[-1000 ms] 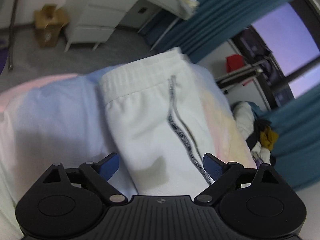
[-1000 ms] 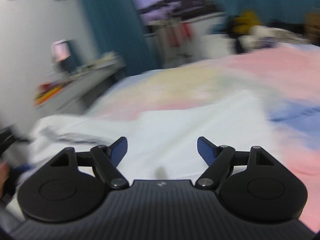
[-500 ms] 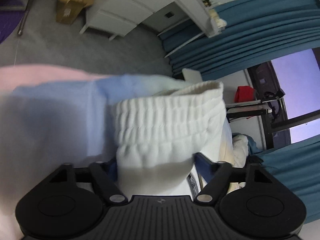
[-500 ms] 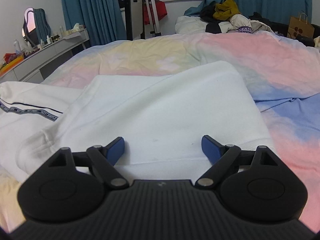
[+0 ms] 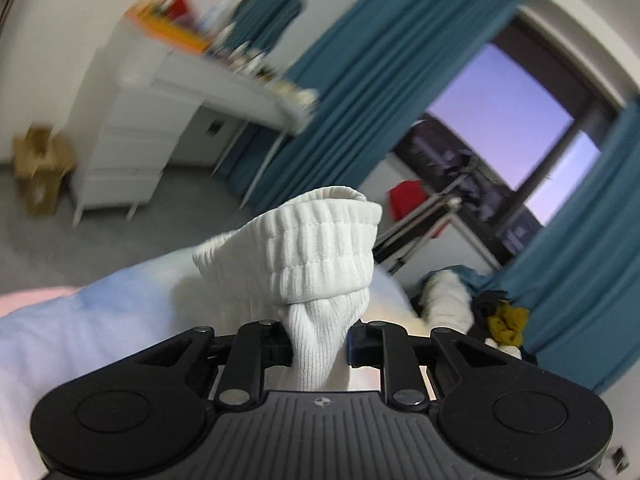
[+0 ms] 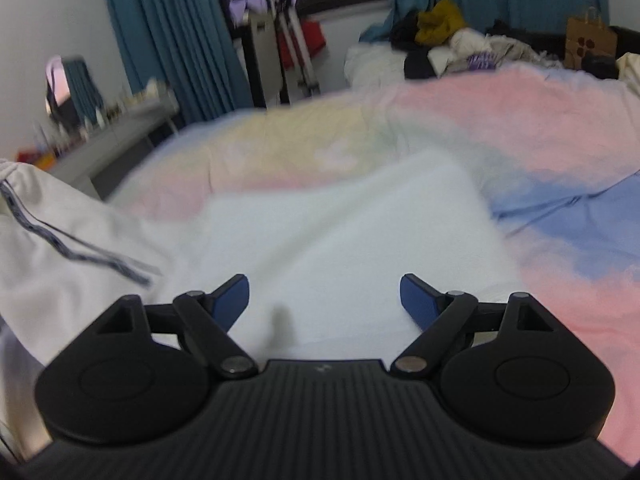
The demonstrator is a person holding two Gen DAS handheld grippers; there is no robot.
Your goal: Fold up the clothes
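Observation:
My left gripper [image 5: 318, 346] is shut on the ribbed waistband of the white pants [image 5: 320, 248] and holds it lifted above the bed, the band standing up in front of the camera. In the right wrist view the same white pants [image 6: 60, 248], with a dark side stripe, hang at the left. A folded white garment [image 6: 340, 240] lies flat on the pastel bedsheet [image 6: 500, 128]. My right gripper [image 6: 324, 300] is open and empty just above the near edge of that folded garment.
A white dresser [image 5: 132, 152] and a cardboard box [image 5: 40, 168] stand on the floor beyond the bed. Teal curtains [image 5: 360, 92] frame the window. A pile of clothes [image 6: 448, 40] and a paper bag [image 6: 588, 40] lie past the bed's far side.
My left gripper closed on the pants' waistband and lifted it off the bed. The right gripper stayed open over the folded white garment, shifting slightly.

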